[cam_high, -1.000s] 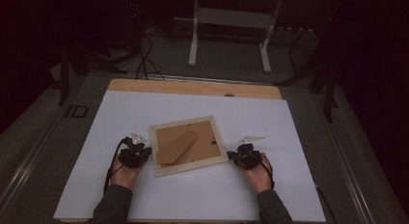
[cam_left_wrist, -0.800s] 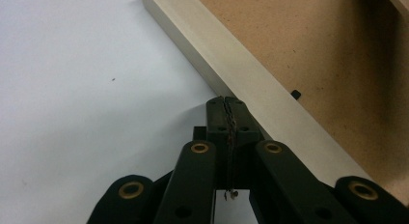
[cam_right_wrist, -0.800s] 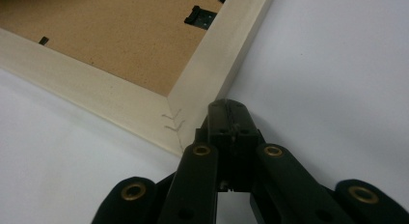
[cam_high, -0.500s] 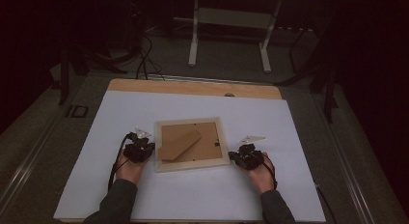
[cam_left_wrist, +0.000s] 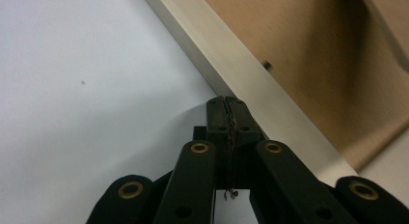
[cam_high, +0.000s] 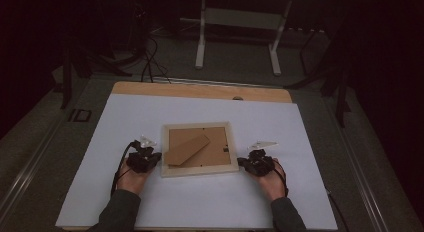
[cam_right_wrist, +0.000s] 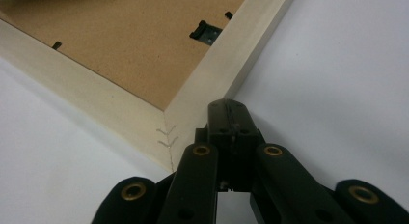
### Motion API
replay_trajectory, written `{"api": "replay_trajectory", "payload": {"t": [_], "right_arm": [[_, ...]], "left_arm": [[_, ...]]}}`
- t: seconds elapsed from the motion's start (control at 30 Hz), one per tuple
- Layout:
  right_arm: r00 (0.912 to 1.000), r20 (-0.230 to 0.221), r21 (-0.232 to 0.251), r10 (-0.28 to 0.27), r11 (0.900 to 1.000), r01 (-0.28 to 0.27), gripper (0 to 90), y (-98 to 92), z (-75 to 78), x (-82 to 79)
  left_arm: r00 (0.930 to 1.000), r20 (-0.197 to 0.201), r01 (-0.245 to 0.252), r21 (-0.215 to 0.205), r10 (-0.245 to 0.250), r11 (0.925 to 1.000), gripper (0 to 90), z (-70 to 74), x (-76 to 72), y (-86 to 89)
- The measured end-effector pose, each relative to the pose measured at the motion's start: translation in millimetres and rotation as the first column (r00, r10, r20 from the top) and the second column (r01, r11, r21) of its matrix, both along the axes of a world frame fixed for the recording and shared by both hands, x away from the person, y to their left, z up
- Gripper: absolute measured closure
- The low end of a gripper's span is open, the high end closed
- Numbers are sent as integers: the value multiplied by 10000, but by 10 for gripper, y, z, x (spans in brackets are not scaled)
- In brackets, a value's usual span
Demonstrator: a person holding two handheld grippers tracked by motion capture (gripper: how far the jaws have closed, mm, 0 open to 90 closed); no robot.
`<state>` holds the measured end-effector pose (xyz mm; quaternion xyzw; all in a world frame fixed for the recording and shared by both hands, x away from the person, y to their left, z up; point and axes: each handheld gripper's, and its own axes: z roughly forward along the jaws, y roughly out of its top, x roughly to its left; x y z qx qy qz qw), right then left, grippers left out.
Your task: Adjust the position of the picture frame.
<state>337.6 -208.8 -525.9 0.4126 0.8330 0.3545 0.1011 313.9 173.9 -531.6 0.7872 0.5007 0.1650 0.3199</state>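
Both tongs fully closed, empty: left tongs (cam_left_wrist: 226, 108) tip at the left rail, right tongs (cam_right_wrist: 230, 113) at the near-right corner of the picture frame (cam_high: 199, 149), lying face-down mid-desk (cam_high: 125, 117). Prob. light, rigid wood; glass likely fragile. Grip across outer rails, not the loose easel stand (cam_high: 187, 149).

A picture frame (cam_high: 199, 149) lies back-side up on the white table (cam_high: 200, 202), its brown stand flap (cam_high: 187, 149) angled across the backing. The left gripper (cam_high: 150, 159) sits right at the frame's left edge and the right gripper (cam_high: 246, 163) at its right edge, a hand behind each.
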Motion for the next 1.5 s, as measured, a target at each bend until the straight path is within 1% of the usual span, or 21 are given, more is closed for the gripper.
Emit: {"api": "replay_trajectory", "payload": {"t": [0.13,0.23,0.27,0.3,0.47,0.53,0.73,1.07,1.13,1.2,1.23,1.27,1.3,1.33,1.37,1.4,1.5], "right_arm": [[9998,-187,-100,85,9999,-87,900,-12,-2,-14],[9993,-346,-167,131,9998,-137,900,-21,-11,-23],[9992,-379,-138,120,9998,-125,900,-23,-11,-25],[9992,-383,-141,100,9998,-106,900,-22,-11,-27],[9992,-391,-108,100,9999,-104,900,-24,-12,-29],[9992,-383,-80,103,9999,-106,900,-25,-14,-28],[9997,-251,-174,-32,9998,28,900,-8,-16,-47],[9995,-254,-123,-178,9998,175,900,-37,-19,-40],[9993,-284,-32,-248,9997,247,900,-60,-22,-29],[9991,-310,98,-284,9995,287,900,-91,-30,-19],[9991,-310,98,-284,9995,287,900,-91,-30,-19],[9990,-303,135,-327,9994,332,900,-107,-33,-13],[9990,-303,135,-327,9994,332,900,-107,-33,-13],[9990,-273,113,-352,9993,355,900,-111,-33,-11],[9990,-273,113,-352,9993,355,900,-111,-33,-11],[9987,-199,89,-474,9988,475,900,-110,-35,-11],[9981,-116,-3,-605,9982,605,900,-107,-32,-11]], "left_arm": [[9997,50,219,96,-220,9997,900,-2,-89,-5],[9998,92,182,233,-184,9996,900,-1,-148,-29],[10000,23,83,120,-83,9999,900,-1,-162,-31],[9999,-116,-57,-80,56,10000,900,2,-177,-28],[9998,-178,-92,-66,90,9999,900,8,-239,-44],[9995,-250,-216,-83,214,9997,900,12,-230,-51],[9976,-102,-679,347,683,9971,900,21,-181,-121],[9955,70,-947,583,945,9938,900,19,-104,-209],[9954,105,-953,575,948,9938,900,17,-78,-229],[9954,110,-953,409,949,9946,900,8,-44,-234],[9954,110,-953,409,949,9946,900,8,-44,-234],[9954,126,-956,248,954,9951,900,1,-28,-230],[9954,126,-956,248,954,9951,900,1,-28,-230],[9952,83,-973,117,972,9952,900,0,-4,-229],[9952,83,-973,117,972,9952,900,0,-4,-229],[9949,87,-1009,213,1008,9947,900,11,24,-254],[9946,202,-1020,202,1016,9946,900,38,53,-280]]}}
